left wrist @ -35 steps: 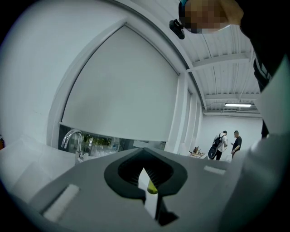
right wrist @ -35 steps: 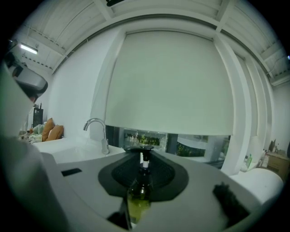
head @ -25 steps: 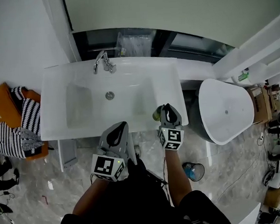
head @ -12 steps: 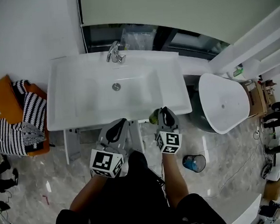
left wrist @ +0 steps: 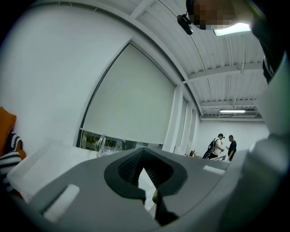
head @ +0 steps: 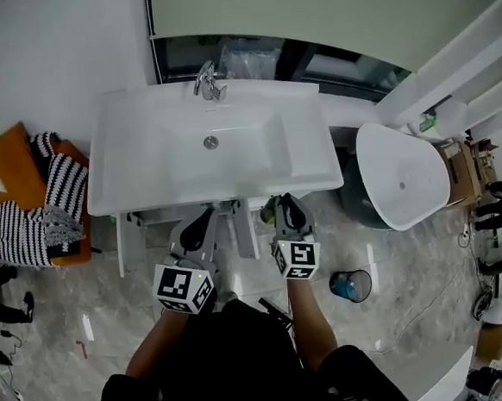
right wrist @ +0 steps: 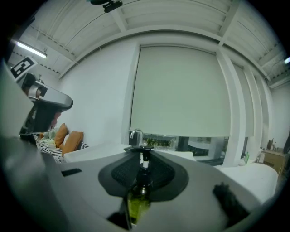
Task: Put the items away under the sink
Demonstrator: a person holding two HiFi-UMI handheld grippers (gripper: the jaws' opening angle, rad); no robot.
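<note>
Right claw (head: 288, 204) grips green bottle (right wrist: 137, 198) at sink (head: 145, 173) front.

Nothing legible turned up: no word, brand or number anywhere. The black-and-white square-patterned cube (head: 183, 287) on the left gripper (head: 206, 218) and its twin cube (head: 297, 258) on the right gripper (head: 284, 205) showed only coded patterns. The white neck band (right wrist: 144, 158) on the dark glass bottle (right wrist: 138, 195) of yellow-green liquid was too small to read.

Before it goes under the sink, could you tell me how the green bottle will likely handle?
The green bottle looks glassy, so probably slippery and breakable. Tall and narrow in the right gripper, it may tip when set down.
</note>
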